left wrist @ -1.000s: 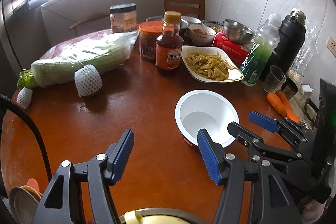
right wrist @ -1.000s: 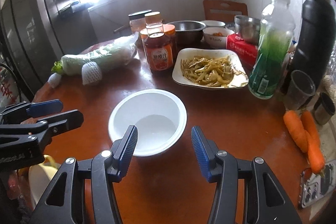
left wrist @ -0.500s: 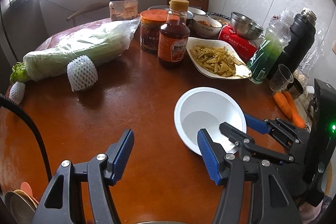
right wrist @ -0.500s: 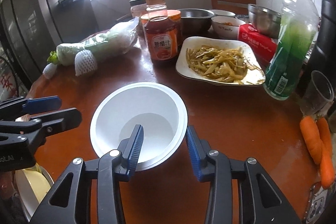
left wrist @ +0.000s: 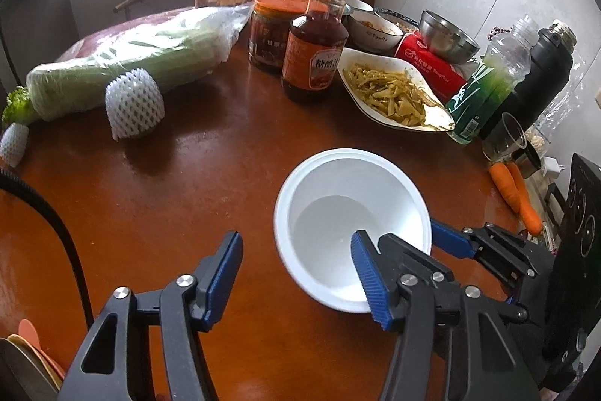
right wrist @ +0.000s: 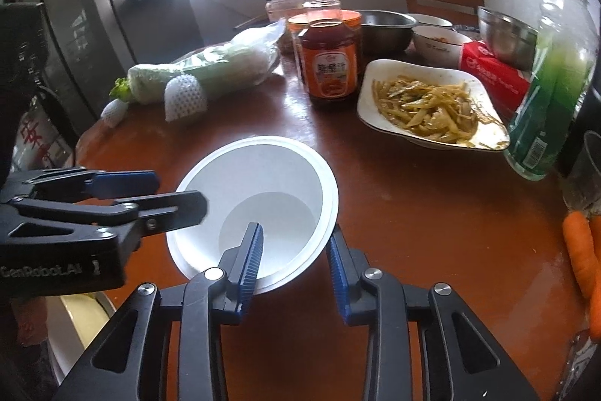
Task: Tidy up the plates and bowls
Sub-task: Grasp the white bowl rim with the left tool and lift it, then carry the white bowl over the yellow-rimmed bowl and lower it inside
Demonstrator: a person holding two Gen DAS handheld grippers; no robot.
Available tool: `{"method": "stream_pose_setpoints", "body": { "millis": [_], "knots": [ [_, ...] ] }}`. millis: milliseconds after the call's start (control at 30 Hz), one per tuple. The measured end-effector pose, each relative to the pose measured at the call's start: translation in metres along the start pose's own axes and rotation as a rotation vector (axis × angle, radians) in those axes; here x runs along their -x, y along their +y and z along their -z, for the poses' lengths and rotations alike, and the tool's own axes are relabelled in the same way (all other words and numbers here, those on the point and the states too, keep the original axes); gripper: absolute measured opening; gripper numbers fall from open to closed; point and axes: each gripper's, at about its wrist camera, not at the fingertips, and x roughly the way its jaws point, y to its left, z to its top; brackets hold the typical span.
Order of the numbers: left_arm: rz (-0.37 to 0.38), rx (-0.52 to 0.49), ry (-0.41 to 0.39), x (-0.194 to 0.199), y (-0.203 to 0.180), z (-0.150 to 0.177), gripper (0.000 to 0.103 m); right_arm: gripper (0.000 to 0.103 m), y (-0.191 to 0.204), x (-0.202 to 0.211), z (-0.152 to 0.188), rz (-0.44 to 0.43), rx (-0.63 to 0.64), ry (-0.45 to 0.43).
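Observation:
A white empty bowl [left wrist: 338, 209] [right wrist: 263, 190] stands on the brown round table [left wrist: 169, 183]. My right gripper [right wrist: 295, 264] straddles its near rim, one finger inside and one outside. Its jaws are closing, and a gap still shows at the pads. My left gripper [left wrist: 296, 273] straddles the rim on the opposite side, one finger inside the bowl and the other over the table. Its jaws are closing too, without pressing on the bowl. Each gripper shows in the other's view: the right gripper [left wrist: 409, 232] and the left gripper [right wrist: 178, 194]. A white plate of yellow food [left wrist: 394, 93] [right wrist: 432, 108] lies behind the bowl.
Behind the bowl stand a sauce bottle [left wrist: 315, 55], jars [left wrist: 270, 32], steel bowls [left wrist: 447, 36], a small food bowl [left wrist: 375, 32], a green bottle [left wrist: 484, 89] and a black flask [left wrist: 541, 74]. Bagged cabbage [left wrist: 131, 59] lies left, carrots [left wrist: 514, 194] right. Stacked dishes [left wrist: 22, 363] sit below the table's near edge.
Both grippers have come down and forward onto the white bowl's rim. The right jaws have narrowed a lot around the rim, the left ones a little.

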Motion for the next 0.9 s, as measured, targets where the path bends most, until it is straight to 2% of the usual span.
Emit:
{"method": "stream_pose_setpoints", "body": {
  "millis": [33,100,233,433,900],
  "knots": [
    [0.003,0.0,0.006,-0.001,0.0,0.0,0.049,0.032,0.001,0.0,0.0,-0.007,0.0,0.002],
    [0.029,0.0,0.021,-0.003,0.001,0.002,0.044,0.031,0.004,-0.001,0.001,-0.022,0.004,0.006],
    [0.028,0.006,0.012,-0.001,0.003,0.003,0.039,0.029,0.01,-0.001,0.001,-0.017,0.013,0.008],
    [0.016,0.001,-0.042,0.02,0.007,0.005,0.039,0.028,0.019,0.006,0.0,-0.013,0.024,-0.001],
    [0.016,0.008,-0.168,0.086,0.022,0.024,0.039,0.028,0.065,0.053,-0.007,-0.019,0.09,-0.101]
  ]
}}
